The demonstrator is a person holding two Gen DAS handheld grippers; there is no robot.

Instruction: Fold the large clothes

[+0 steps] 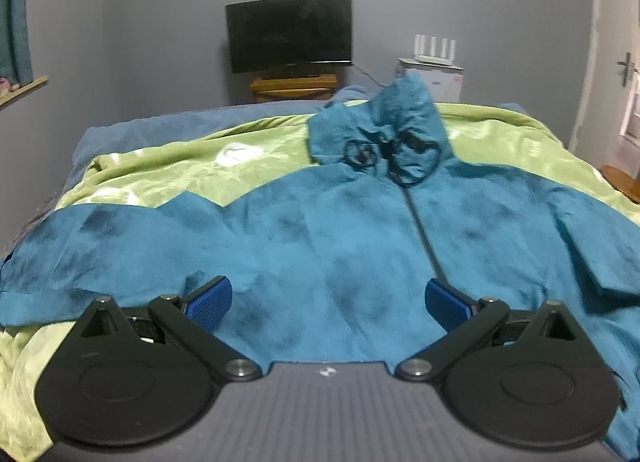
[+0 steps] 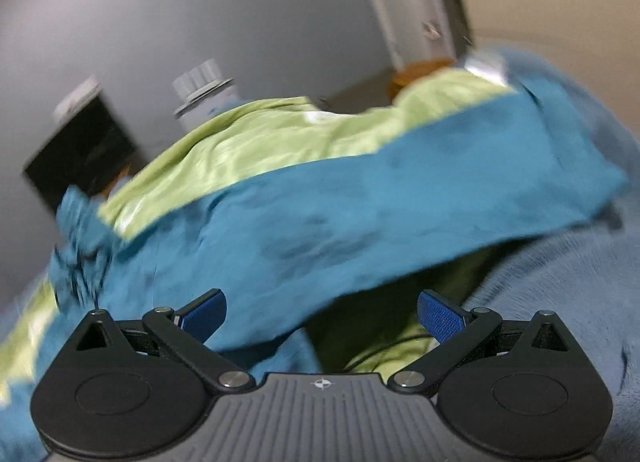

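Left wrist view, near field: your left gripper [image 1: 328, 302] has its blue-padded fingers [image 1: 210, 302] spread wide apart, holding nothing, poised just over the lower hem of the teal hooded jacket [image 1: 320, 230]. The jacket lies front-up and spread flat on the bed, its zipper [image 1: 424, 230] running up the middle, one sleeve [image 1: 80, 246] extended to the left of the frame and the other to the right. Its hood [image 1: 384, 130], with dark drawcords [image 1: 362, 154] looped on it, rests crumpled at the far end. Beneath the jacket lies a green blanket [image 1: 192, 166], itself over a blue bedcover [image 1: 160, 122].

Far field: a dark television [image 1: 289, 36] on a wooden stand [image 1: 294, 86] against the grey wall, and to its right a white cabinet [image 1: 432, 78] carrying a white router [image 1: 435, 48]. A door handle [image 1: 626, 68] shows at the right edge.

Right wrist view (blurred, tilted): your right gripper [image 2: 322, 316] likewise has its fingers [image 2: 440, 316] wide apart and empty. A jacket sleeve [image 2: 400, 206] stretches across the frame just beyond the fingertips, its edge raised off the green blanket [image 2: 260, 142] with shadow below. The blue bedcover [image 2: 560, 302] fills the right of the frame. The television [image 2: 80, 158] appears far left.
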